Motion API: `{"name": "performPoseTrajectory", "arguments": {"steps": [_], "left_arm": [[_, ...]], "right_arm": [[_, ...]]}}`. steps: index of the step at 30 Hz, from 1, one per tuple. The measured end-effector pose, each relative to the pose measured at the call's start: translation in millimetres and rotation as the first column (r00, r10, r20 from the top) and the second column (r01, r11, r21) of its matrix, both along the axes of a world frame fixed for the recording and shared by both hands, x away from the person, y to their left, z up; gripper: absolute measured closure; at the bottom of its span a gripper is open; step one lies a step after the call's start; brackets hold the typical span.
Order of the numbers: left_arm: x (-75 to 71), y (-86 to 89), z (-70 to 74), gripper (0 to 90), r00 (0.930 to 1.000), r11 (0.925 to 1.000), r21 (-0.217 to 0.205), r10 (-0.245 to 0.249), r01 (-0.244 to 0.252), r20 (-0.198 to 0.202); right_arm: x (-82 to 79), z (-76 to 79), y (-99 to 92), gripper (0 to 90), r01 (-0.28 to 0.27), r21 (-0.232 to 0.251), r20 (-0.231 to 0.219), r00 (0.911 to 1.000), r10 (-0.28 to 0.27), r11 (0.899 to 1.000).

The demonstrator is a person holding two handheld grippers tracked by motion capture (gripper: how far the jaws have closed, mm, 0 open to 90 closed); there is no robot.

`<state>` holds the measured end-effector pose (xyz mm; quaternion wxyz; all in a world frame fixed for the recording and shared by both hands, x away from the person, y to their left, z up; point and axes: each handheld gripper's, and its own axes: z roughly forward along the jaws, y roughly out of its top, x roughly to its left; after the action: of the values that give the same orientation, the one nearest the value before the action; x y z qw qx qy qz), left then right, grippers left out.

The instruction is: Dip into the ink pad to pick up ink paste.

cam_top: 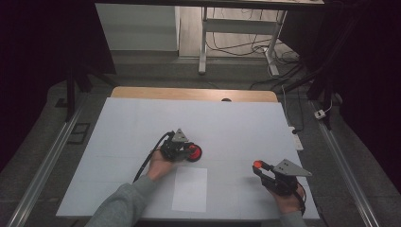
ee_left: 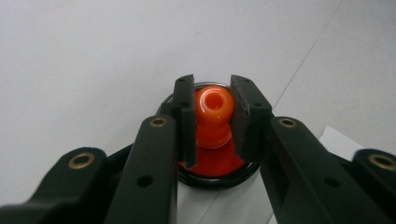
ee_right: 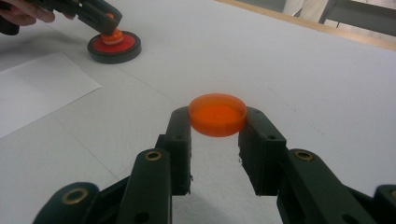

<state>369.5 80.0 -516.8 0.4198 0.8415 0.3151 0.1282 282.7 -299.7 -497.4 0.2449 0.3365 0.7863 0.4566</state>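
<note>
We clench our left gripper [ee_left: 212,122] on the orange knob [ee_left: 213,106] at ten o'clock to steady its black-rimmed red disc [ee_right: 114,47], while our right gripper [ee_right: 217,129] grasps the shallow orange plastic cap [ee_right: 217,114], lifted off the white surface [cam_top: 236,127], probably ready to fit.

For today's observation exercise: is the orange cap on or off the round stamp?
Off. The orange cap is gripped in the right gripper, apart from the round stamp, whose orange knob the left gripper clamps.

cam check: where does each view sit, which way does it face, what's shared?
High view: above the person's side, looking forward and down on the table; forearms and both tongs.
Left gripper view: on the left tongs, facing the orange knob.
Right gripper view: on the right tongs, holding an orange cap.
Shared: knob, paper sheet.
</note>
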Motion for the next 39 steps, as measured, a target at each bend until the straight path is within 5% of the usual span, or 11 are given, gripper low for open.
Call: {"name": "performPoseTrajectory", "arguments": {"steps": [4,14,39], "left_arm": [[-2.3,4.9,13.2,72.8,0.9996,0.9986,-0.052,0.003,-0.001,0.027],[-5.9,4.9,22.7,72.7,0.9991,0.9971,-0.075,-0.011,0.014,0.040],[3.2,-0.8,-1.7,72.6,0.9996,0.9997,-0.019,-0.014,0.013,-0.026]], "right_arm": [[0.2,-0.1,-1.3,64.7,0.004,0.007,0.000,1.0000,-0.004,1.000],[-0.4,0.7,-0.4,64.6,0.001,-0.001,0.003,1.0000,-0.001,1.000],[-0.5,0.0,0.0,64.7,-0.001,-0.004,0.002,1.0000,0.001,1.000]]}}
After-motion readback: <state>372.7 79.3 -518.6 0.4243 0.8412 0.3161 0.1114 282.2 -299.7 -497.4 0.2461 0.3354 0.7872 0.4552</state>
